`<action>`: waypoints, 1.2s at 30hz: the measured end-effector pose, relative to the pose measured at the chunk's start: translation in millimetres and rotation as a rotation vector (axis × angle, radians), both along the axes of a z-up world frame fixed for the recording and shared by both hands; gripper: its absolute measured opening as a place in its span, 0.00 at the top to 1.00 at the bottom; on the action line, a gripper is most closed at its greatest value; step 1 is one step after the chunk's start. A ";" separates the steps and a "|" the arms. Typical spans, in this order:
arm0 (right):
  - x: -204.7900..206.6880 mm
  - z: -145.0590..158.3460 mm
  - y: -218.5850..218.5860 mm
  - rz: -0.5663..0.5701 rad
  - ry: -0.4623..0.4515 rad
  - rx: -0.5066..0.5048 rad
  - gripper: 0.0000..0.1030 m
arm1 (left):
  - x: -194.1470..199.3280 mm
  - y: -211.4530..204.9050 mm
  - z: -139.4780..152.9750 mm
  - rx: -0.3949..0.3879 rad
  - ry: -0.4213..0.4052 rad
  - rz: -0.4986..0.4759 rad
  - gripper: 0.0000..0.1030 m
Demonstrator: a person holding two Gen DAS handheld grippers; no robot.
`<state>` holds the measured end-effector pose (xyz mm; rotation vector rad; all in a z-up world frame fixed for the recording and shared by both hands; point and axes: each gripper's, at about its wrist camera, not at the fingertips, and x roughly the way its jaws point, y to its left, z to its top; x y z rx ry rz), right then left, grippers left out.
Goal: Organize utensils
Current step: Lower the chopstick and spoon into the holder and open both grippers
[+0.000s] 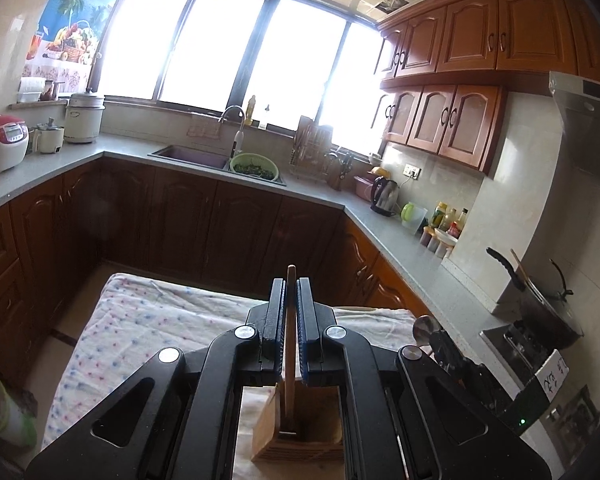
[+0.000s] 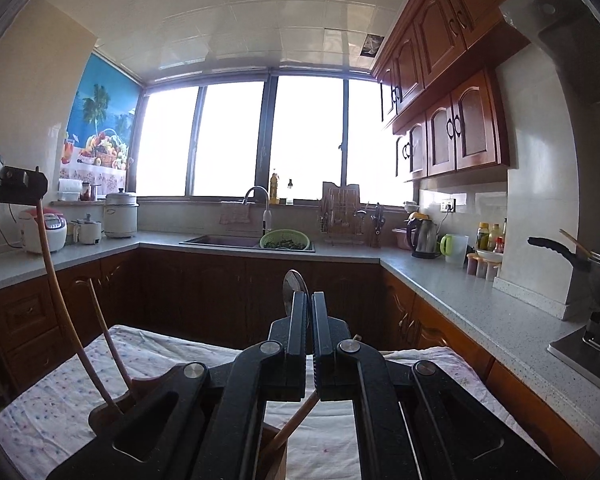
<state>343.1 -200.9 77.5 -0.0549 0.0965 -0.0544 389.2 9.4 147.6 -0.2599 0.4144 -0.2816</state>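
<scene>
While the left gripper [image 1: 291, 290] clamps a wooden chopstick [image 1: 290, 344] upright, its lower end inside the wooden holder [image 1: 300, 436] on the dotted cloth [image 1: 148, 320], the right gripper [image 2: 309, 304] pinches a metal spoon [image 2: 294, 286], bowl pointing up.

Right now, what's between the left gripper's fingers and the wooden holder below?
Only the chopstick: clamped in the left gripper, it runs down into the wooden holder. Left wrist view.
</scene>
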 end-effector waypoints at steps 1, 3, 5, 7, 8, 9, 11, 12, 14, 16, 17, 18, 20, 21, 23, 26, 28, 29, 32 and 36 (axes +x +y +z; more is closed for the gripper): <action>-0.9 -4.8 2.4 0.005 0.006 -0.007 0.98 | 1.6 -0.9 -5.0 0.000 0.009 0.000 0.96; -3.8 -12.9 6.3 0.014 0.017 -0.018 0.98 | 3.4 -2.2 -13.9 -0.008 0.018 -0.002 0.96; -5.8 -18.6 5.8 0.020 0.031 -0.014 0.98 | 5.1 -4.0 -21.7 -0.005 0.029 -0.003 0.96; -8.2 -23.1 4.0 0.029 0.051 -0.001 0.98 | 6.6 -5.9 -29.5 0.002 0.041 -0.002 0.96; -8.9 -25.4 1.9 0.033 0.063 0.006 0.98 | 7.9 -7.0 -33.6 0.010 0.051 -0.002 0.96; -9.7 -27.4 0.1 0.038 0.074 0.013 0.98 | 9.4 -8.0 -37.7 0.013 0.060 -0.004 0.96; -11.1 -30.6 -4.2 0.046 0.099 0.025 0.97 | 12.4 -9.0 -45.9 0.018 0.079 -0.006 0.96; -11.8 -31.6 -6.1 0.054 0.115 0.032 0.97 | 14.5 -9.7 -49.6 0.021 0.091 -0.010 0.96; -10.3 -33.6 -10.9 0.081 0.159 0.054 0.97 | 17.4 -12.5 -56.4 0.030 0.112 -0.015 0.95; -10.0 -34.4 -14.7 0.103 0.196 0.070 0.97 | 16.4 -14.4 -58.3 0.043 0.102 -0.012 0.95; -9.6 -33.6 -17.2 0.114 0.212 0.080 0.97 | 16.1 -14.7 -58.5 0.043 0.103 -0.012 0.95; -8.3 -32.7 -19.8 0.122 0.231 0.091 0.97 | 16.0 -14.1 -58.4 0.042 0.105 -0.014 0.95; -6.1 -31.4 -23.0 0.131 0.261 0.103 0.97 | 16.1 -14.9 -58.2 0.048 0.107 -0.012 0.95; -5.2 -31.2 -24.2 0.134 0.270 0.105 0.97 | 16.2 -14.8 -58.0 0.047 0.108 -0.011 0.95; -3.8 -31.9 -25.8 0.134 0.283 0.106 0.97 | 16.3 -14.5 -58.2 0.050 0.110 -0.007 0.95; 0.2 -33.9 -28.2 0.136 0.308 0.114 0.97 | 17.8 -14.4 -57.4 0.061 0.118 -0.006 0.95; 1.1 -35.3 -29.4 0.138 0.317 0.123 0.97 | 19.0 -15.0 -56.6 0.072 0.126 -0.002 0.94; 1.0 -35.5 -30.0 0.139 0.319 0.127 0.97 | 19.1 -15.2 -56.2 0.073 0.129 -0.001 0.94; -0.3 -33.6 -30.8 0.139 0.320 0.137 0.94 | 18.5 -14.0 -55.9 0.070 0.132 0.006 0.95; -2.3 -30.3 -31.4 0.147 0.319 0.146 0.92 | 18.1 -13.9 -55.5 0.070 0.142 0.008 0.92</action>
